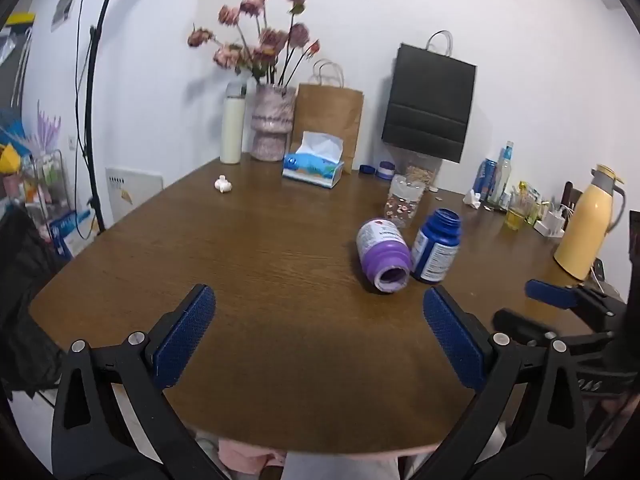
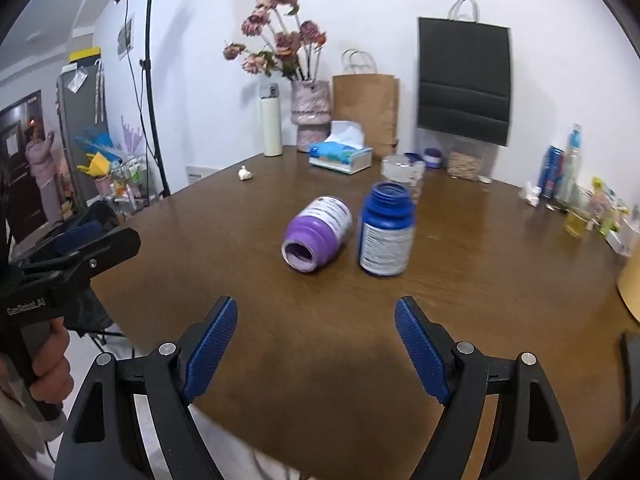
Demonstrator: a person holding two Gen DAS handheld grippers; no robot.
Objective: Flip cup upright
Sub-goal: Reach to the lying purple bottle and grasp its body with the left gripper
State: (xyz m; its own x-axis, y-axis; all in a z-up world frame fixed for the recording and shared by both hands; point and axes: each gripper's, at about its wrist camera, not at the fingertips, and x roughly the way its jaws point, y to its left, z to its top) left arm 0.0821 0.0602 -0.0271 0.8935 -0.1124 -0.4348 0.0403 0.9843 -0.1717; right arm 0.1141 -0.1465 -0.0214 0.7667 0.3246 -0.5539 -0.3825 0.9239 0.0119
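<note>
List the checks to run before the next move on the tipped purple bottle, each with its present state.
1. Left gripper open, holding nothing: ok.
2. Right gripper open, holding nothing: ok.
3. Purple bottle upright: not ok, it lies on its side, mouth toward the cameras.
4. Blue bottle upright: ok.
5. Gap between the two bottles for a finger: cannot tell.
6. Table between grippers and purple bottle unobstructed: ok.

Room: white wall (image 1: 400,8), brown wooden table (image 1: 260,260), black light stand (image 2: 150,80) at left, dark door (image 2: 20,152), cluttered wire shelf (image 1: 44,184).
</note>
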